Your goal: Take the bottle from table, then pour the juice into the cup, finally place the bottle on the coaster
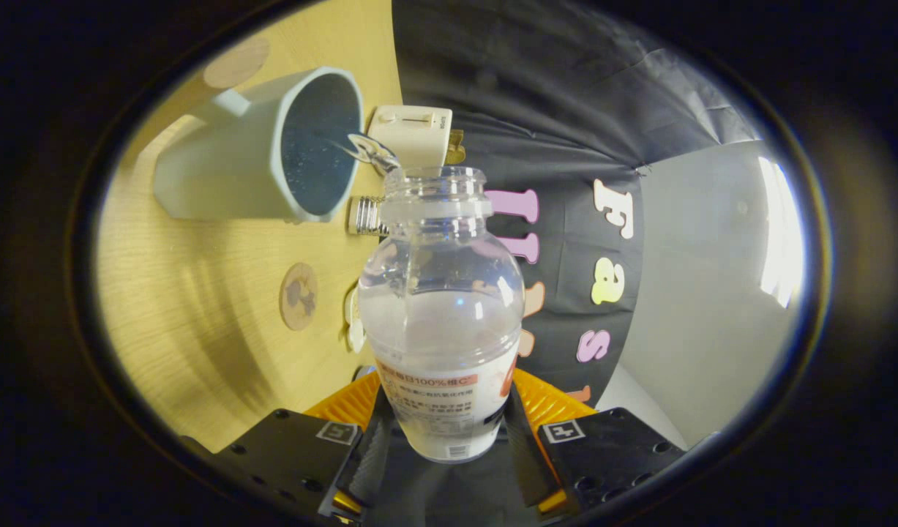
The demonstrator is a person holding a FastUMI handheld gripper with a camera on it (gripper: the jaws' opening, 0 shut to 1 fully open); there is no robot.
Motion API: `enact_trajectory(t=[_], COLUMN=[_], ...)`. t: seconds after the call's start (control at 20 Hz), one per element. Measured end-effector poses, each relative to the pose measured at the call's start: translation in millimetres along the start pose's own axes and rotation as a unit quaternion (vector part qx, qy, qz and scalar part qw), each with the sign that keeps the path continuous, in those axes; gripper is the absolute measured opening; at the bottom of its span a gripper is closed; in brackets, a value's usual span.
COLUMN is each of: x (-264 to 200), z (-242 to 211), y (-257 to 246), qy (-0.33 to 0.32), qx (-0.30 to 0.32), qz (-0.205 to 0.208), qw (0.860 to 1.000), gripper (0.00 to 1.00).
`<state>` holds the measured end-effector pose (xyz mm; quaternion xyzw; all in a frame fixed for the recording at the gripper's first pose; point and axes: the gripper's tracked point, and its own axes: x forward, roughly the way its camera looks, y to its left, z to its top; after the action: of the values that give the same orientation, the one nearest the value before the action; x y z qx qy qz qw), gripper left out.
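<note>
Between our gripper (444,432) fingers we pinch the open bottle (441,315), both pressing its labelled base. Its tilted mouth sends a clear stream into the pale cup (251,157) beyond, left. We see a round coaster (298,296) nearby on the wooden table (192,329).

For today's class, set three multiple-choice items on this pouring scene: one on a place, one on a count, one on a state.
1. Where is the clear plastic bottle?
A. between the fingers
B. on the round wooden coaster
C. inside the cup

2. How many round coasters lie on the wooden table?
A. none
B. two
C. five

3. What is the bottle's state?
A. capped
B. open, pouring
C. lying flat on the table

Answers: 1 A, the gripper clamps its base; 2 B, one near the bottle, another beyond the pale grey-green cup; 3 B, a stream leaves its mouth into the cup.
</note>
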<state>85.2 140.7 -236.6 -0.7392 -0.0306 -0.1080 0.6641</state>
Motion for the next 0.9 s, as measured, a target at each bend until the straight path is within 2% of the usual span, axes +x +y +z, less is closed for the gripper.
enact_trajectory(t=[0.9], x=[-1.9], z=[-1.2], y=[-33.1], qy=[-0.011], qx=[-0.053], qz=[-0.025], qw=[0.998], gripper=[0.76])
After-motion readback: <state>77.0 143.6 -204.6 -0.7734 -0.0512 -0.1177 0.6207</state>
